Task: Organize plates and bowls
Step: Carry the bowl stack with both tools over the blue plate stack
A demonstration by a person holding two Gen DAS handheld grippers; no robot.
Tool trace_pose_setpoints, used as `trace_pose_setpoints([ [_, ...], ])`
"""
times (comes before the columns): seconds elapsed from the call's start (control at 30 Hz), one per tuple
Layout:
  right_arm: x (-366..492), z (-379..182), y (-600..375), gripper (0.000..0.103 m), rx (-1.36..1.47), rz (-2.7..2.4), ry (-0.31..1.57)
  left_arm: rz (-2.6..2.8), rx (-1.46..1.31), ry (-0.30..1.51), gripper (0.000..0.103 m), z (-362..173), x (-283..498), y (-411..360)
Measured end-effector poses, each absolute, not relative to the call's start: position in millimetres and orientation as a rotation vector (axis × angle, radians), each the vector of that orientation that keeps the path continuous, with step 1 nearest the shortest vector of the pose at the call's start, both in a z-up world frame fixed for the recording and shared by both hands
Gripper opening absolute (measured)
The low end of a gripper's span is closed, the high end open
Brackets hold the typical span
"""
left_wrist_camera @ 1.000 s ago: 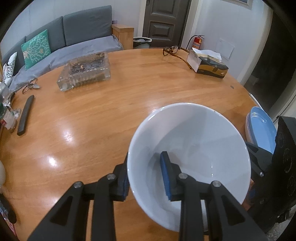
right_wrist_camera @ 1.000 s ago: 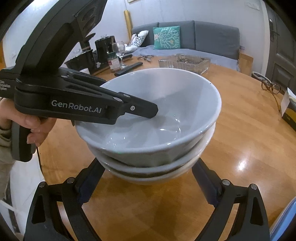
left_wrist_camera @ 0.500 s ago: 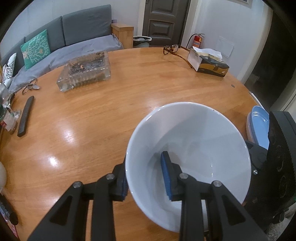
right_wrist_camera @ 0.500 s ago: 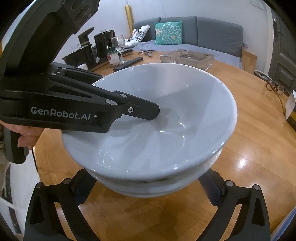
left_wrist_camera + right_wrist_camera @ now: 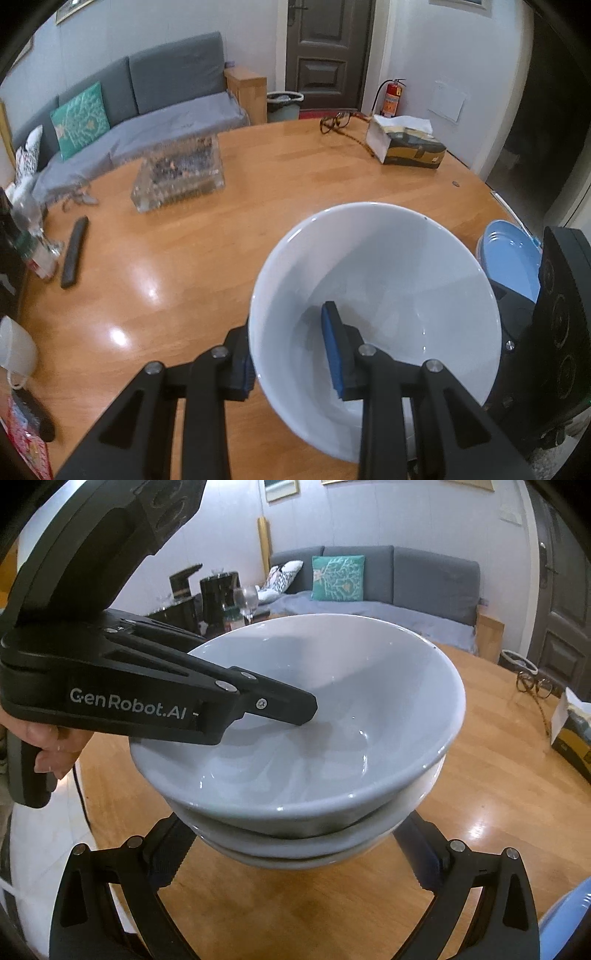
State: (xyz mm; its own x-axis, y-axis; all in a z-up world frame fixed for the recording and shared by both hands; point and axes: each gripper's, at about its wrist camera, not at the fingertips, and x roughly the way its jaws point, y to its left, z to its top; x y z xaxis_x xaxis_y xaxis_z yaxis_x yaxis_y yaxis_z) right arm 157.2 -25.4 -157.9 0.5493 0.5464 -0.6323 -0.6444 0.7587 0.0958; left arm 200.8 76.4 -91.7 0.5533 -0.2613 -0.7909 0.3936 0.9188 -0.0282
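The left tool (image 5: 280,710) pinches the rim of the top bowl (image 5: 332,709) at nine o'clock, tilted atop the stacked bowls (image 5: 295,849), which the right tool (image 5: 291,853) straddles with wide jaws.

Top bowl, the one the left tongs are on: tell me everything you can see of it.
The top bowl is plain white, glossy, ceramic-looking, deep with a flared rim, and empty. It sits tilted in a stack of similar bowls over the wooden table. The left tongs are shut on its near wall, one blue pad inside, one outside. The right tongs stand wide either side of the stack below; whether they touch is unclear.
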Motion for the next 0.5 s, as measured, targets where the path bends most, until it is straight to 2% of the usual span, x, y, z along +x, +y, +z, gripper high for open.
trace_pose_setpoints([
  [0.5,115.5,-117.1,-76.7,0.098,-0.137,0.666,0.626,-0.424,0.195,0.841,0.027,-42.5,167.4,33.8],
])
